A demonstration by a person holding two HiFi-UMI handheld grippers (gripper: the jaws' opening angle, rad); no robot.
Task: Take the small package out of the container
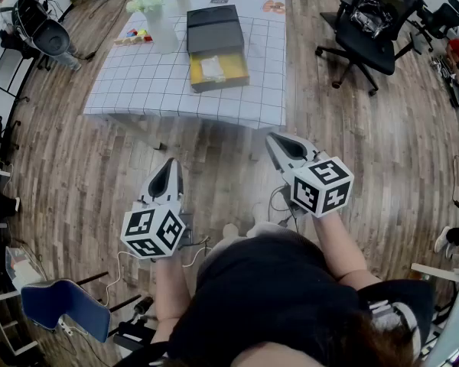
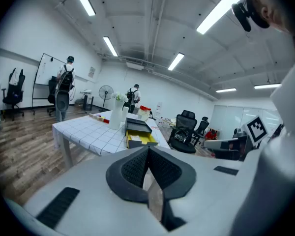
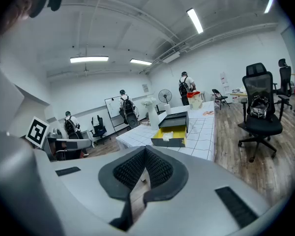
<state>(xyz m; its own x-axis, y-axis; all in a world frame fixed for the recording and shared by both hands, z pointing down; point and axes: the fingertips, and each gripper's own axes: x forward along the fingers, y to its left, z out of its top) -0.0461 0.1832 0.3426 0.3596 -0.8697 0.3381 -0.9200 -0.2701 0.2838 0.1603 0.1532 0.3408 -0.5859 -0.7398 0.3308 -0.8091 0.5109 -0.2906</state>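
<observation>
Plainly, the small white package point(image 1: 212, 68) lies on the yellow lining of the open container point(image 1: 220, 83), near the front edge of the checked worktop point(image 1: 138, 82), beside a white vase point(image 1: 159, 30). Well short of it, over the wood floor point(image 1: 222, 153), the left hand-held gripper point(image 1: 168, 168) and right hand-held gripper point(image 1: 278, 139) point forward, tipped slightly down, each with its jaws pressed together and empty.
</observation>
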